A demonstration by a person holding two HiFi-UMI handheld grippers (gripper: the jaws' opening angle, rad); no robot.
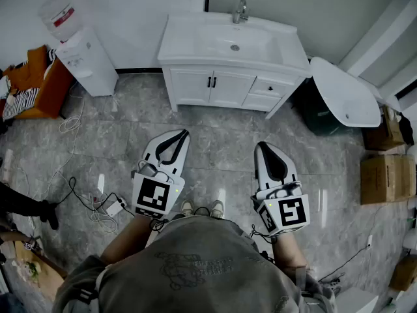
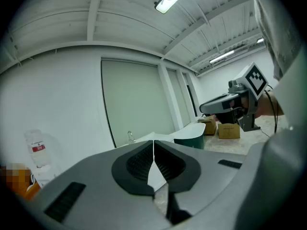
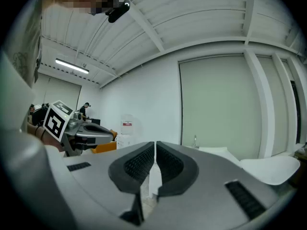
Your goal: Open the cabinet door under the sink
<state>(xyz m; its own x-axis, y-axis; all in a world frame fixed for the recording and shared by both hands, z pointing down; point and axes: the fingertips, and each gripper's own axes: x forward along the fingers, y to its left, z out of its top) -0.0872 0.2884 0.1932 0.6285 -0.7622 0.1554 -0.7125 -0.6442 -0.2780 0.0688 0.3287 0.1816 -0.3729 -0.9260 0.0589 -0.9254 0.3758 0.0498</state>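
Note:
The white vanity with its sink and tap stands against the far wall in the head view. Under the sink are two white cabinet doors, closed, with small black handles at their meeting edge. My left gripper and right gripper are held side by side over the floor, well short of the cabinet and pointing towards it. Both are shut with nothing between the pads. The left gripper view shows the left gripper with jaws touching, the tap small beyond them. In the right gripper view the right gripper has its jaws together too.
A water dispenser stands left of the vanity, with an orange seat beyond it. A white basin on a dark bin sits right of the vanity. Cardboard boxes line the right wall. Cables and a power strip lie at the left.

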